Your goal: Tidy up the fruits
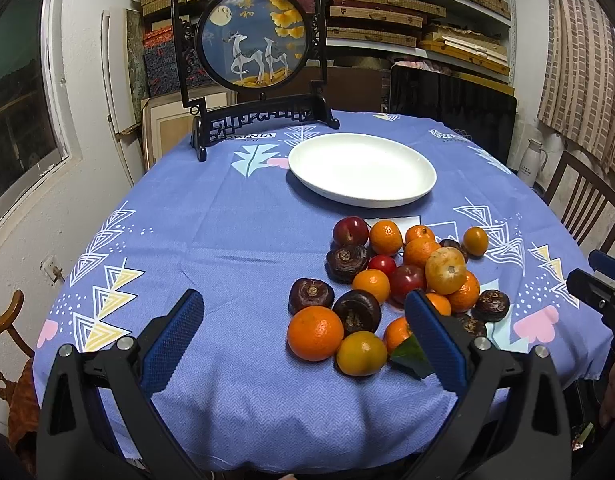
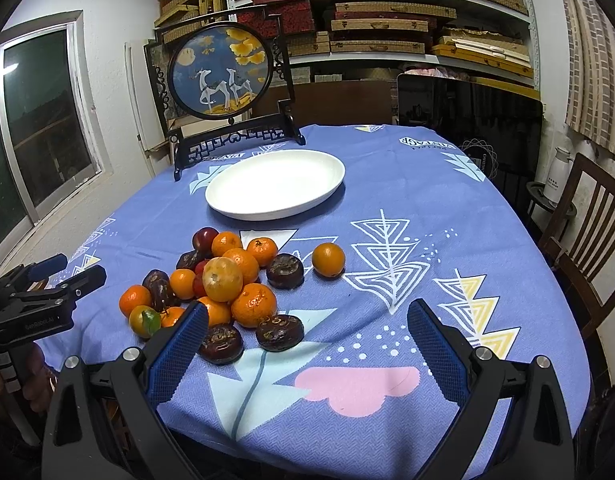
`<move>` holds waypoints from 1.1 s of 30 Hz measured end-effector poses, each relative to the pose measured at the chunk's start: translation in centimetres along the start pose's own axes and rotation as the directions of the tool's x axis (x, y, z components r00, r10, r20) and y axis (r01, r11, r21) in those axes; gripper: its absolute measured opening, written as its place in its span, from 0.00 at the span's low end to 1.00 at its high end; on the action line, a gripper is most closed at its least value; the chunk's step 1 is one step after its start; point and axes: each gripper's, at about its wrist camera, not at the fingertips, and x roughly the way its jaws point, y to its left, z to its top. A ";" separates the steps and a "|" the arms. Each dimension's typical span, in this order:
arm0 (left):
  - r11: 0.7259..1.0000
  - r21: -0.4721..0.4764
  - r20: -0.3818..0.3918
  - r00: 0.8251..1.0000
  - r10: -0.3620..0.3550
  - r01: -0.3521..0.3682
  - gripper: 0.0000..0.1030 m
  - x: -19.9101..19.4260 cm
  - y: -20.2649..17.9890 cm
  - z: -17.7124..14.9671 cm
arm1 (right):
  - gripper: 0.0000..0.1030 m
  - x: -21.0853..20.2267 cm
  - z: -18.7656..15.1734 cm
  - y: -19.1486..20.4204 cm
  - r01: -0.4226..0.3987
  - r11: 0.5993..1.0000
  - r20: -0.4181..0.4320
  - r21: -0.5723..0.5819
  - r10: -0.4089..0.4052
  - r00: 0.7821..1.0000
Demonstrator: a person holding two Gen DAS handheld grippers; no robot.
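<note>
Left hand-held gripper (image 1: 303, 322) agape, fruit pile (image 1: 403, 280), plate (image 1: 363, 170) beyond

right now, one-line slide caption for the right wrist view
Open right gripper over the blue tablecloth, fruit pile beside an empty white plate.

Left gripper (image 1: 303, 308), black plastic frame, blue ribbed finger pads (image 1: 435, 340), silver screws, right gripper (image 2: 307, 320) likewise built, white lettering on the left gripper's side, bare-skinned hand (image 2: 35, 384) glimpsed behind
</note>
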 end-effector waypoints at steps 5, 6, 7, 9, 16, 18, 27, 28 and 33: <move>1.000 0.013 -0.039 0.999 0.017 -0.016 0.96 1.3 0.8 -0.8 | 0.97 0.5 -0.3 0.0 -0.005 1.000 -0.008 -0.002 0.005 1.000; 1.000 0.008 -0.063 0.998 0.017 -0.017 0.96 1.9 1.2 -1.2 | 0.97 0.7 -0.3 -0.1 -0.002 1.000 -0.012 -0.002 0.002 1.000; 1.000 -0.004 -0.093 0.996 0.013 -0.013 0.96 2.7 1.9 -1.7 | 0.97 0.8 -0.4 -0.2 -0.001 1.000 -0.017 -0.001 0.001 1.000; 1.000 -0.028 -0.132 0.991 0.006 -0.010 0.96 3.7 2.9 -2.5 | 0.97 1.4 -0.7 -0.5 0.000 1.000 -0.030 0.005 0.000 1.000; 1.000 0.010 -0.138 0.990 -0.005 0.007 0.95 5.3 2.9 -3.5 | 0.97 3.1 -0.8 -1.0 -0.004 1.000 -0.074 0.016 0.005 0.997; 0.999 0.038 -0.120 0.993 -0.008 0.013 0.95 5.4 2.4 -3.6 | 0.97 3.2 -0.8 -0.9 -0.005 1.000 -0.075 0.009 0.005 0.997; 0.962 -0.031 -0.128 0.953 -0.274 0.272 0.56 6.8 3.6 -3.6 | 0.97 4.2 -0.7 -1.4 -0.004 1.000 -0.100 0.023 0.007 0.995; 0.957 -0.038 -0.131 0.948 -0.290 0.287 0.56 6.9 3.7 -3.7 | 0.97 4.3 -0.7 -1.5 -0.003 1.000 -0.099 0.024 0.005 0.995; 0.939 -0.131 -0.123 0.935 -0.334 0.318 0.62 8.8 4.4 -4.0 | 0.97 4.7 -0.6 -1.9 -0.001 0.999 -0.109 0.038 0.005 0.994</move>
